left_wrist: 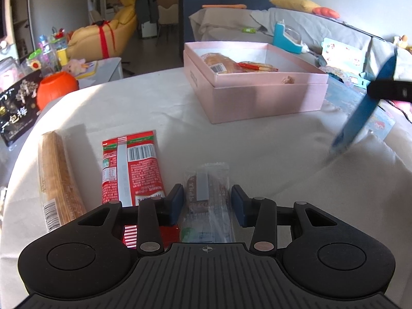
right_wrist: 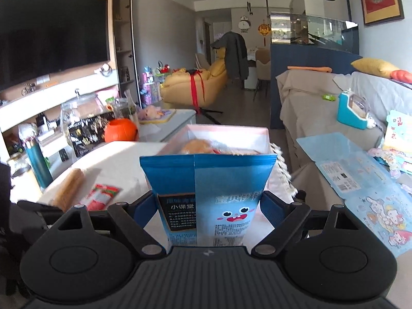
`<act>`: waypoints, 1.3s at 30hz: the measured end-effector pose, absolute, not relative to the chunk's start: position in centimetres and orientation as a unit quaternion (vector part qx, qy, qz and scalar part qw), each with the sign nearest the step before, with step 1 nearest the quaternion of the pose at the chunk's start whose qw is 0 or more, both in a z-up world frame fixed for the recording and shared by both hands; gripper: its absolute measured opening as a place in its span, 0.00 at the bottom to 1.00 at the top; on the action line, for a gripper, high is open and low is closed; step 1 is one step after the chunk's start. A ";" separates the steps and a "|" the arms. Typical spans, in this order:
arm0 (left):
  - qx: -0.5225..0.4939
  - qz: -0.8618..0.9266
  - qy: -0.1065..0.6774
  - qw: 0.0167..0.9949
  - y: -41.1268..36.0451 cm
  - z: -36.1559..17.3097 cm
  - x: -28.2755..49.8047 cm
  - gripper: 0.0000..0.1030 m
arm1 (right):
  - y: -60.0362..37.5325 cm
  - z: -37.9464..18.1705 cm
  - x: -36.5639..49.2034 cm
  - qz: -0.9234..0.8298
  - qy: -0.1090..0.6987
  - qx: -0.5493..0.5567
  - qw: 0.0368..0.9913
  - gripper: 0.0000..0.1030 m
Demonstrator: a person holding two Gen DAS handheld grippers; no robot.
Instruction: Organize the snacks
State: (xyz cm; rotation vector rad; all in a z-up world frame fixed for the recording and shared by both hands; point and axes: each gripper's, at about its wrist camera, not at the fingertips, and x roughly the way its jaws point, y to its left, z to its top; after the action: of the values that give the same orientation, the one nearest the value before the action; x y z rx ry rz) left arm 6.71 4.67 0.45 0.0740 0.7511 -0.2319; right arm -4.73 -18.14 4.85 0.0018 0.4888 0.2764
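Observation:
An open pink box (left_wrist: 257, 95) stands on the white-clothed table and holds a bread pack (left_wrist: 219, 63) and a biscuit pack (left_wrist: 257, 66). My left gripper (left_wrist: 207, 204) is open, its fingers either side of a clear-wrapped brown snack (left_wrist: 206, 193) lying on the cloth. A red snack packet (left_wrist: 131, 170) and a long wafer pack (left_wrist: 58, 180) lie to its left. My right gripper (right_wrist: 209, 203) is shut on a blue snack bag (right_wrist: 208, 188), held in the air in front of the pink box (right_wrist: 226, 134). That blue bag also shows in the left wrist view (left_wrist: 365, 103).
An orange pumpkin pot (left_wrist: 56, 90) and a black packet (left_wrist: 18, 113) stand beyond the table's left edge. A grey-covered sofa (right_wrist: 322, 108) with a blue card sheet (right_wrist: 360, 180) and toys is on the right. A low cabinet (right_wrist: 164, 123) stands behind.

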 end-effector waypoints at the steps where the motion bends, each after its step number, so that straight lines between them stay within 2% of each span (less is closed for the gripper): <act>1: 0.035 -0.113 0.365 0.924 4.7 0.4 6.7 0.44 | -18.3 4.5 -4.8 0.134 0.246 0.003 0.960 0.84; 9: 0.029 -0.108 0.367 0.924 4.8 0.5 6.7 0.43 | -19.4 4.5 -4.3 0.124 0.250 0.036 0.960 0.85; 13: 0.001 -0.134 0.373 0.918 5.1 1.0 6.6 0.41 | -18.5 5.9 -3.8 0.120 0.239 0.008 0.964 0.80; 14: -0.003 -0.139 0.371 0.918 5.1 1.1 6.5 0.41 | -18.4 6.3 -3.9 0.117 0.233 0.000 0.965 0.76; 15: -0.002 -0.142 0.366 0.920 5.0 1.5 6.4 0.41 | -18.3 6.7 -3.9 0.119 0.231 -0.005 0.966 0.61; 16: -0.001 -0.143 0.360 0.922 5.0 1.8 6.3 0.41 | -18.2 7.2 -3.7 0.125 0.235 -0.009 0.964 0.55; 19: -0.005 -0.157 0.335 0.929 4.8 3.8 6.3 0.40 | -18.5 8.3 -3.6 0.129 0.230 -0.009 0.965 0.53; 22: -0.001 -0.164 0.314 0.935 4.6 5.5 6.6 0.41 | -18.6 9.3 -3.3 0.136 0.228 -0.015 0.964 0.41; 26: -0.006 -0.171 0.318 0.932 4.2 5.3 6.7 0.41 | -18.5 9.3 -3.3 0.142 0.231 -0.027 0.962 0.40; 28: -0.012 -0.177 0.333 0.926 4.0 4.4 6.8 0.41 | -18.3 8.6 -3.2 0.153 0.248 -0.031 0.956 0.40; 29: -0.014 -0.177 0.340 0.923 4.0 3.9 6.8 0.41 | -18.2 8.0 -3.1 0.166 0.263 -0.034 0.950 0.46; 30: -0.016 -0.176 0.346 0.921 4.1 3.5 6.9 0.41 | -18.1 7.3 -3.0 0.180 0.278 -0.036 0.943 0.60; 31: -0.019 -0.174 0.352 0.920 4.3 3.2 7.0 0.41 | -17.9 6.6 -2.9 0.199 0.296 -0.039 0.933 0.70; 32: -0.022 -0.171 0.355 0.919 4.6 3.1 7.1 0.41 | -17.6 5.8 -2.8 0.221 0.313 -0.044 0.923 0.85; 35: -0.027 -0.157 0.352 0.922 5.5 3.2 6.9 0.41 | -16.5 3.5 -3.0 0.258 0.357 -0.090 0.893 0.88; 39: -0.029 -0.134 0.353 0.926 6.2 3.4 7.1 0.41 | -15.7 1.6 -4.6 0.256 0.362 -0.171 0.880 0.88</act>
State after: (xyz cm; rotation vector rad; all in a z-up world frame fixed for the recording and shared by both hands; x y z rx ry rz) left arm 7.09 6.23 3.45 -0.0586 0.7237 -0.2757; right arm -4.64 -15.71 1.59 -0.3571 0.7554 0.5325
